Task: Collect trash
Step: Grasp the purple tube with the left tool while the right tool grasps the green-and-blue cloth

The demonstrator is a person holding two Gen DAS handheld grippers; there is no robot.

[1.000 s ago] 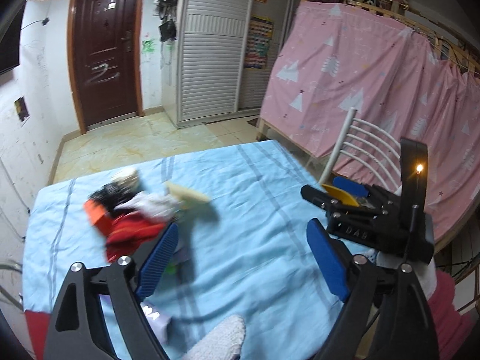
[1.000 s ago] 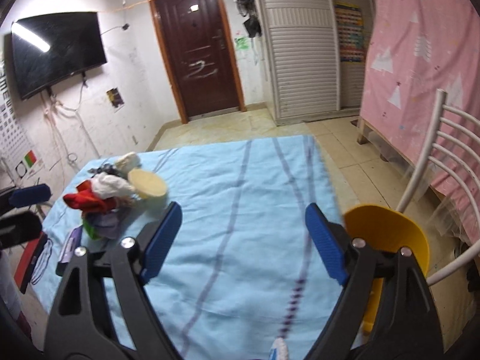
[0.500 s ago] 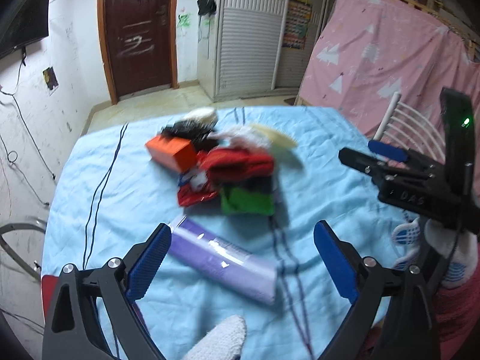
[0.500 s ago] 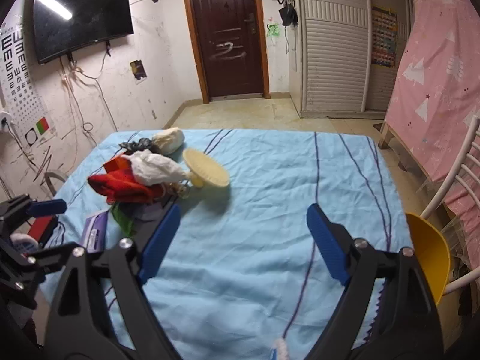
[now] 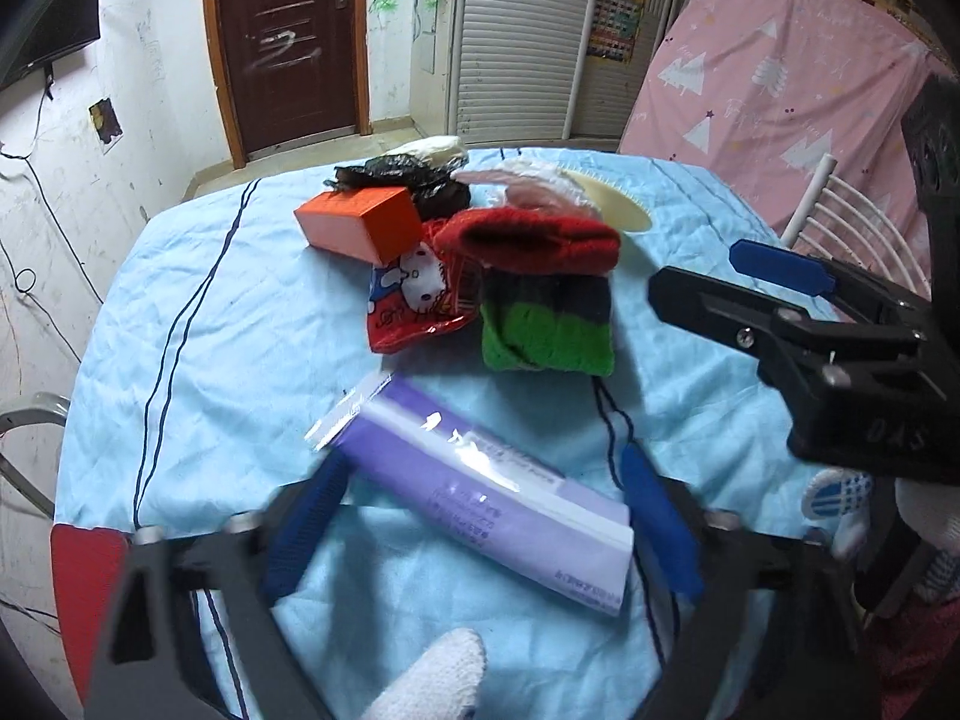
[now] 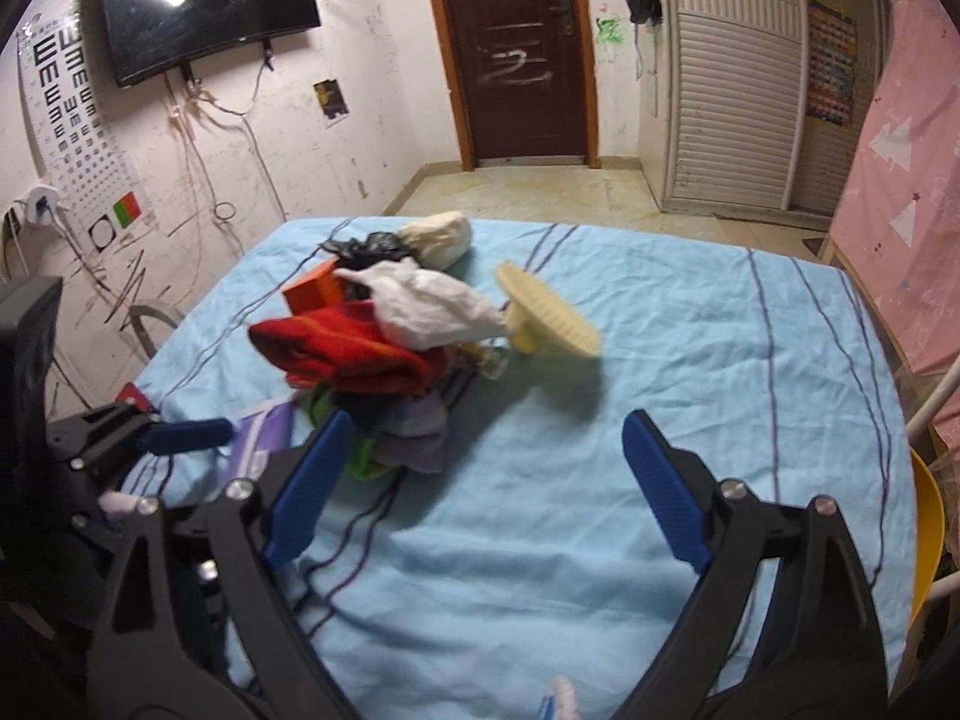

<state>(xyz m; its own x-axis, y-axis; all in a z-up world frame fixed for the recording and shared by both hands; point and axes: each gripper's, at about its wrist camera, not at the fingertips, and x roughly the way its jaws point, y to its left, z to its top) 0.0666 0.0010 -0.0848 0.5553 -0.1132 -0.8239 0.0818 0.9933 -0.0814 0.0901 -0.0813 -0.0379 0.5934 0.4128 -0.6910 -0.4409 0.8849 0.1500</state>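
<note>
A heap of trash lies on the blue tablecloth: an orange box, a red Hello Kitty wrapper, a red, black and green knitted cloth, black plastic, a white bag and a cream disc. A purple packet lies nearest. My left gripper is open, its blue pads on either side of the purple packet. My right gripper is open and empty above bare cloth, right of the heap; it also shows in the left wrist view.
A white-railed chair with a yellow seat stands at the table's right edge. A pink curtain hangs behind it. A dark door and a wall TV are at the far side.
My left gripper has swung left and down over the purple packet, which now lies between its pads. My right gripper has turned left towards the heap.
</note>
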